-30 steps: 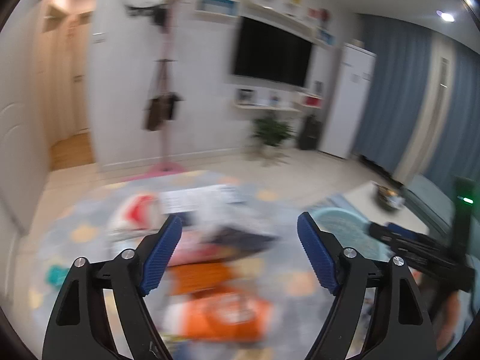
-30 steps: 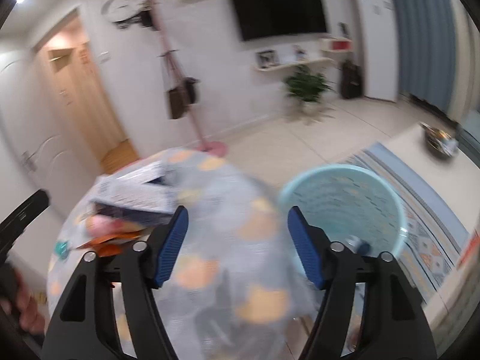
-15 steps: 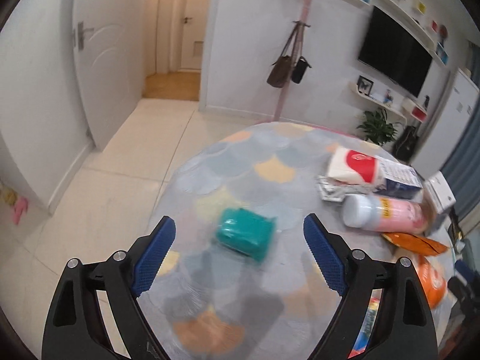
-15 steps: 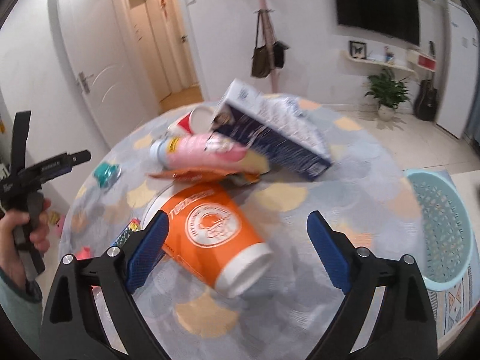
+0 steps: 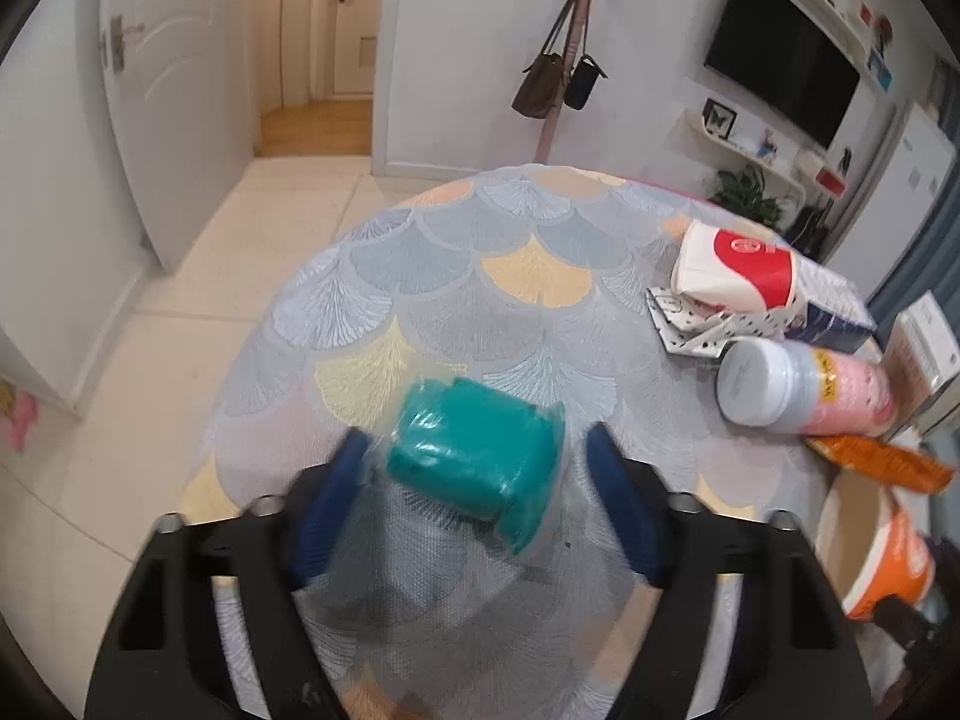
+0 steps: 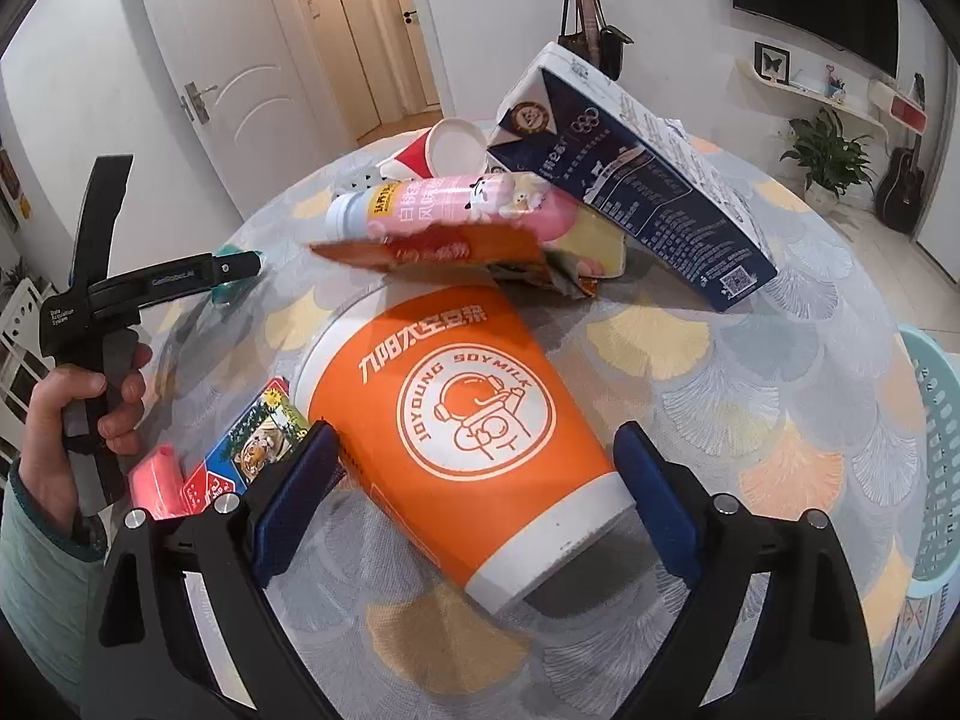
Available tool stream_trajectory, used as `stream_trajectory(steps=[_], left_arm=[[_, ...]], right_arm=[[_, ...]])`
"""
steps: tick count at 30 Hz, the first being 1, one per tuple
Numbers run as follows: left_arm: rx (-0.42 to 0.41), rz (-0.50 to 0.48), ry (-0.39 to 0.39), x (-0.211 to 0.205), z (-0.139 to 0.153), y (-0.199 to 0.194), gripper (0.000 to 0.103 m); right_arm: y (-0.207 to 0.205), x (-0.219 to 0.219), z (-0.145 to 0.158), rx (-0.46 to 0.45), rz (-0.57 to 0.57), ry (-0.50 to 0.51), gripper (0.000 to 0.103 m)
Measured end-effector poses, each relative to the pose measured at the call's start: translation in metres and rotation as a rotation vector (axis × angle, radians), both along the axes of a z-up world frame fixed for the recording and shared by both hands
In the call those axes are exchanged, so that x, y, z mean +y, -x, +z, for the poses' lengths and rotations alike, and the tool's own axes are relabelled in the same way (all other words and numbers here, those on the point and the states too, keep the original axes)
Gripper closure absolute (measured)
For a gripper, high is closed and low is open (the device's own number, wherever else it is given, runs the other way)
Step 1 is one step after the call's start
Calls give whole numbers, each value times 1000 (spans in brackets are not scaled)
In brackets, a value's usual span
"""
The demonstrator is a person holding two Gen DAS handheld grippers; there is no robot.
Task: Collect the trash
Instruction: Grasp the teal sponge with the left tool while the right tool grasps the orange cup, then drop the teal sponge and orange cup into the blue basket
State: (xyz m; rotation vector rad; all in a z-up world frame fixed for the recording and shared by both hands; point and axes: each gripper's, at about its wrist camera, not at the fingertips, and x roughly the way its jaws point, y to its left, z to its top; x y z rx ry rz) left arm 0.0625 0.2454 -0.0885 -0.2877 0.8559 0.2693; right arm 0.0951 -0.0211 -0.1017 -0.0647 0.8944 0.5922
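A teal plastic-wrapped pack (image 5: pixel 474 456) lies on the round table (image 5: pixel 480 252). My left gripper (image 5: pixel 477 504) is open with a finger on each side of the pack, not touching it. A big orange soy-milk cup (image 6: pixel 462 426) lies on its side, base toward me, between the open fingers of my right gripper (image 6: pixel 474 498). Behind it lie an orange wrapper (image 6: pixel 432 249), a pink bottle (image 6: pixel 456 210), a navy milk carton (image 6: pixel 636 180) and a red-and-white paper cup (image 6: pixel 444 150). The left gripper also shows in the right wrist view (image 6: pixel 240 267), side on.
A light blue trash basket (image 6: pixel 936 456) stands beside the table at the right. A colourful small box (image 6: pixel 252 444) and a pink item (image 6: pixel 156 480) lie by my right gripper's left finger. A white box (image 5: pixel 924 354) sits at the table's right side. A coat stand (image 5: pixel 570 54) is behind.
Both grippers swung from the room onto the table. The left has moved down over the teal pack and its fingers have narrowed around it. The right has moved closer around the orange cup.
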Motion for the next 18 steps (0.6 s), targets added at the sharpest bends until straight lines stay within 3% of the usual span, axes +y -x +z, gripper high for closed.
stream_trajectory(steps=[1,3,6,18], left_arm=[[0,-7,-11,-2,1,0,44],[-12,-24,-7,-3,2,4,48],[-40,-44,-3,-7,6,8,51],[-228,-115,-24,-40,61,30,52]], right_arm=[[1,-1,0,0,-2,-7,18],[3,-2,2,3,9,-35,34],[8,-1,4,11,37,-66,44],[43,-11,33,-114,31,-75,48]])
